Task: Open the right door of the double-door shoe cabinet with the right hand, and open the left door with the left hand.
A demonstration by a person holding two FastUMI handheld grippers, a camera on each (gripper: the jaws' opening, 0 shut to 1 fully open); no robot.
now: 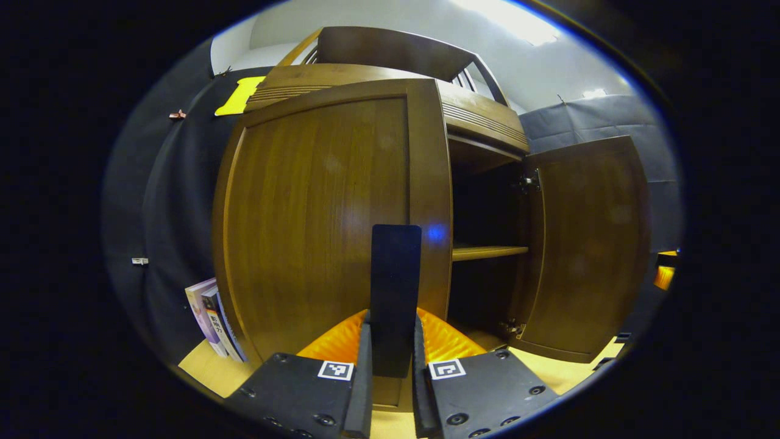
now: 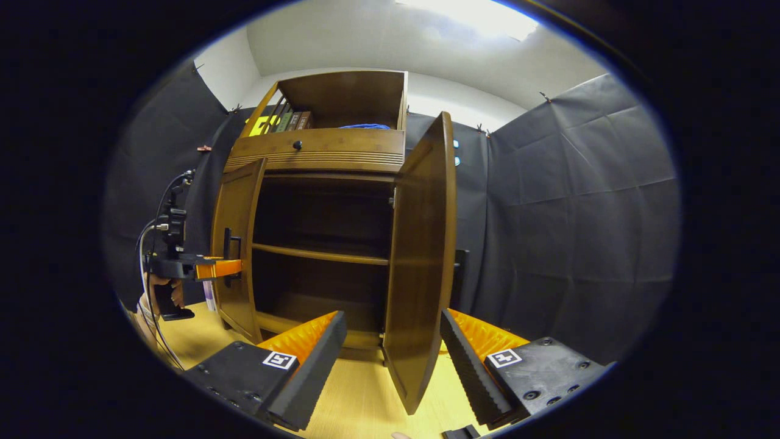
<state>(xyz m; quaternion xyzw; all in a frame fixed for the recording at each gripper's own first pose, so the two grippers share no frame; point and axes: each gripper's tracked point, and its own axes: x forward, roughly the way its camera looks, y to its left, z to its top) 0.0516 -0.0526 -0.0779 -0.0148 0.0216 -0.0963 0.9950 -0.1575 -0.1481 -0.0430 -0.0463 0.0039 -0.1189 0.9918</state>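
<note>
left gripper view: left gripper (image 1: 393,341) is narrow, both fingers pressed on the dark upright handle (image 1: 395,286) of the cabinet's left door (image 1: 317,219). that door is partly swung out, its free edge just beside the handle. the right door (image 1: 585,244) stands wide open on the far side of the cabinet opening, with a shelf (image 1: 489,251) visible inside. books (image 1: 210,317) lean at the cabinet's outer left side.

right gripper view: right gripper (image 2: 393,341) is wide open, holding nothing, straddling the right door's free edge without touching. the right door (image 2: 423,256) is swung out toward the camera, edge-on. left door (image 2: 237,244) is ajar at the cabinet's (image 2: 323,152) left, with the left gripper (image 2: 222,267) on its handle (image 2: 230,247).

handling, my read: solid wood panels, stiff, moderately heavy, hinge-guided. finish looks smooth, so grip the handle, not the panel edge. pull along the hinge arc, no twisting. the left door needs more swing; the right looks done.
</note>
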